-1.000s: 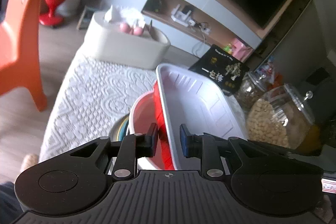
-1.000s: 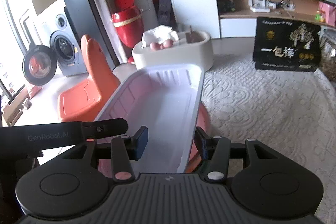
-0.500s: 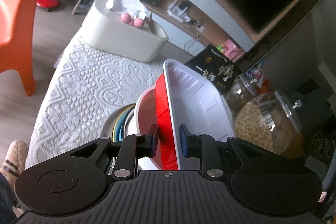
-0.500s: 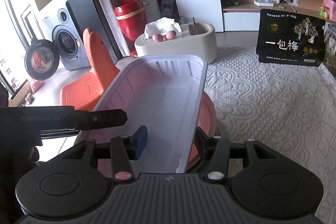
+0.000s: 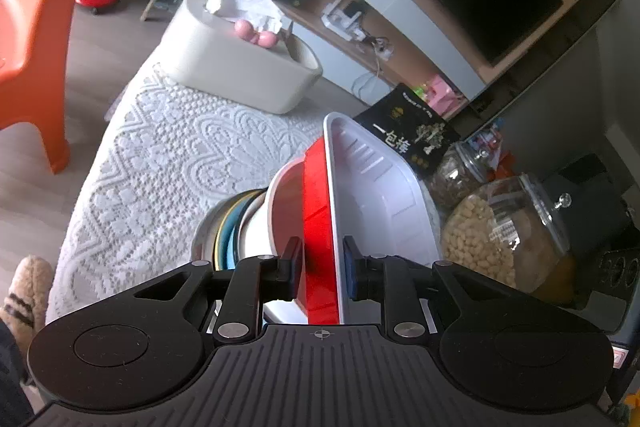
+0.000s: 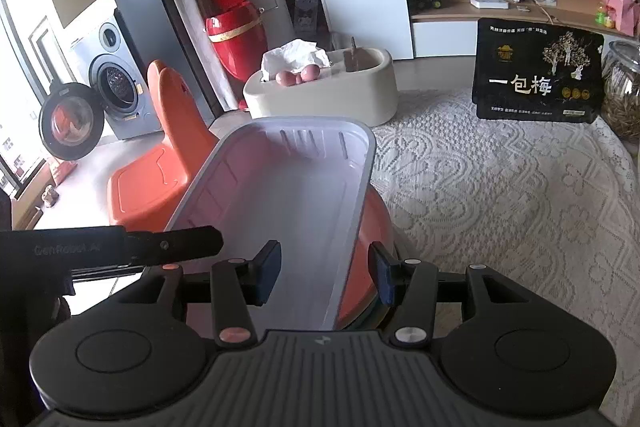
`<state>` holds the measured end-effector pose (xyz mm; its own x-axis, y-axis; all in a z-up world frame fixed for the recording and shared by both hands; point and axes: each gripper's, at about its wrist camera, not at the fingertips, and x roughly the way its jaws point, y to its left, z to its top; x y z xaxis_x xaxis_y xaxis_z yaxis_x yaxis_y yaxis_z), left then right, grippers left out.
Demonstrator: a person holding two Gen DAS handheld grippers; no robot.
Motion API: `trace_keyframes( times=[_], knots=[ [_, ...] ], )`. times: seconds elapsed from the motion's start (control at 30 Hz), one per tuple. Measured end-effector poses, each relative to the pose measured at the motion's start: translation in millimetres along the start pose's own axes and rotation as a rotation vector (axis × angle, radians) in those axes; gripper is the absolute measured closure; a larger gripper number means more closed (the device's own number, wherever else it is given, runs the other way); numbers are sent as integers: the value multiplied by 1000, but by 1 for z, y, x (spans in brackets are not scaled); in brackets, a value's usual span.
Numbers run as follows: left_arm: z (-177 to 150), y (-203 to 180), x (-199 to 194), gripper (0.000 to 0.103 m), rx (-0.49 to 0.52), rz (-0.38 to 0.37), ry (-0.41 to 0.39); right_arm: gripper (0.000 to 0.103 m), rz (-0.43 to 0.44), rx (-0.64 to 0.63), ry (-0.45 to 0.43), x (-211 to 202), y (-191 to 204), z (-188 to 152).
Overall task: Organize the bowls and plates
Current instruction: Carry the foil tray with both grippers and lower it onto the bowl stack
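A rectangular tray (image 5: 372, 195), white inside and red outside, rests tilted in a red-lined white bowl (image 5: 284, 211). The bowl sits on a stack of coloured plates (image 5: 226, 231) on the lace-covered table (image 5: 160, 163). My left gripper (image 5: 322, 263) is shut on the tray's near long wall, one pad on the red outside, one on the white inside. In the right wrist view my right gripper (image 6: 324, 273) straddles the tray's (image 6: 288, 211) other long wall and the bowl's rim (image 6: 370, 239), shut on them. The tray's near end is hidden under both grippers.
A cream tissue box (image 5: 240, 67) stands at the table's far end, with a black printed box (image 6: 536, 75) to its right. Glass jars (image 5: 504, 239) line the right side. An orange chair (image 6: 160, 179) stands off the table's left edge, and a slippered foot (image 5: 24, 287) is below.
The left jaws have narrowed a little onto the tray wall, and the left gripper has rolled slightly. The tray has barely moved in the right wrist view.
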<state>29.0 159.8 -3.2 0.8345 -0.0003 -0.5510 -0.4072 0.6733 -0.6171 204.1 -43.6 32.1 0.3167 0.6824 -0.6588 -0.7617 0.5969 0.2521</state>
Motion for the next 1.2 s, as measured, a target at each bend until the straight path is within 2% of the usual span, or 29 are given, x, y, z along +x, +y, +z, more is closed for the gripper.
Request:
trace_keyframes(
  times=[0.4,0.6,0.93,1.2],
  knots=[
    [-3,-7,-4,80,17,-2,21,55,35,-10,5,-2,2,-1],
    [-5,-8,0,80,16,2,30,55,34,-2,11,0,-1,-3],
    [4,-3,-7,80,-20,4,3,55,20,3,-3,1,-2,2],
    [6,-8,-3,80,17,-20,28,55,9,24,-10,6,-2,10]
  ],
)
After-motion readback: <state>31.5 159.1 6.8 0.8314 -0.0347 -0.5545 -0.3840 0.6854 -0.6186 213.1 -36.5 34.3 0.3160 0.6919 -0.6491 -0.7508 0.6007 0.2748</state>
